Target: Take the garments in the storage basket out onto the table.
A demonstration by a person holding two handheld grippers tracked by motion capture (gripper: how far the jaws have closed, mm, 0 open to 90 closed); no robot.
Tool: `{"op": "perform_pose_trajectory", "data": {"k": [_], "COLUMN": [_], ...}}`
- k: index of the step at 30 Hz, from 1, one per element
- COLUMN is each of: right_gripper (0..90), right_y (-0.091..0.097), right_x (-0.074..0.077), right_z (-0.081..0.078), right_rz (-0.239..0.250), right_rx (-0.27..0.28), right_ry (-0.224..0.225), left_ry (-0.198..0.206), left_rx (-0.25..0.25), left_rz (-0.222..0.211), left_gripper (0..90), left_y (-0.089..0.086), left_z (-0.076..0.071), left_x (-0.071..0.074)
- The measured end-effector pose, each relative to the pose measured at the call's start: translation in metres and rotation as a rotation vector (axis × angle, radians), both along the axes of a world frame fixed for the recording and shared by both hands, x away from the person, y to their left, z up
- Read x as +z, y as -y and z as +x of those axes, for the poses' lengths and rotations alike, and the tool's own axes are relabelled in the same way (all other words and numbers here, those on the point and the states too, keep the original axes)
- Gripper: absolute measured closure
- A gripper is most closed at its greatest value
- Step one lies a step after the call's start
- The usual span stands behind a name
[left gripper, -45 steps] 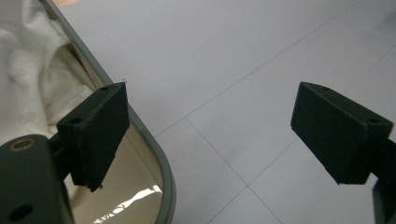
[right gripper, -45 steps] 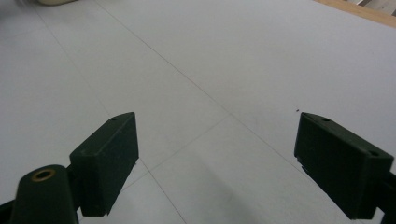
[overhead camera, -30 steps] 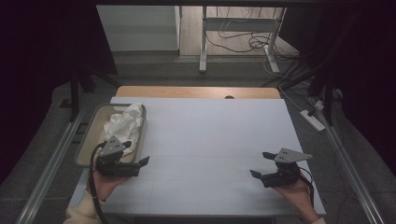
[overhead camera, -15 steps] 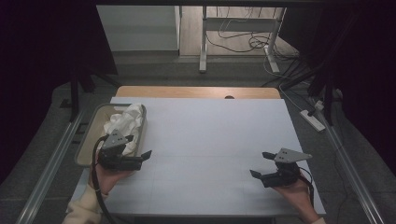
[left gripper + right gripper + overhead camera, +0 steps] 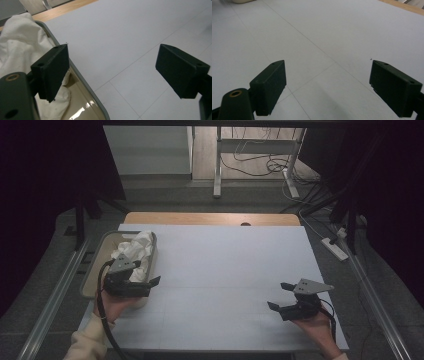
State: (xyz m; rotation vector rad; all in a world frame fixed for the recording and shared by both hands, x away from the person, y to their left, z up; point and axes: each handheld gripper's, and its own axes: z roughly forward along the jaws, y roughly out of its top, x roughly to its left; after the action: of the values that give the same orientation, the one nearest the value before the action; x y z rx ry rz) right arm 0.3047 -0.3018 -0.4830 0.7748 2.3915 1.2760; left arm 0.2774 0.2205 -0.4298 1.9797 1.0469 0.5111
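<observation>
Just left of your spread left claw (image 5: 150,287) lies the white cloth (image 5: 134,251) in the tray (image 5: 93,272), its length running away from you, far from your spread right claw (image 5: 280,296).

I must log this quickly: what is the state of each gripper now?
Left gripper: open, holding nothing, at the tray with the white cloth.
Right gripper: open, holding nothing, over the table.
</observation>
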Motion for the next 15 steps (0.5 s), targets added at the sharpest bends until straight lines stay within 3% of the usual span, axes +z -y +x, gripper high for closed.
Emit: {"op": "perform_pose_trajectory", "data": {"k": [15], "right_gripper": [13.6], "right_y": [-0.001], "right_x": [-0.002], "right_z": [0.001], "right_rz": [-0.006], "right_rx": [0.001], "right_ry": [-0.005], "left_ry": [-0.003], "left_rx": [0.028], "left_rz": [0.002], "left_gripper": [12.9], "left_y": [-0.006], "left_z": [0.020], "left_x": [0.003]}}
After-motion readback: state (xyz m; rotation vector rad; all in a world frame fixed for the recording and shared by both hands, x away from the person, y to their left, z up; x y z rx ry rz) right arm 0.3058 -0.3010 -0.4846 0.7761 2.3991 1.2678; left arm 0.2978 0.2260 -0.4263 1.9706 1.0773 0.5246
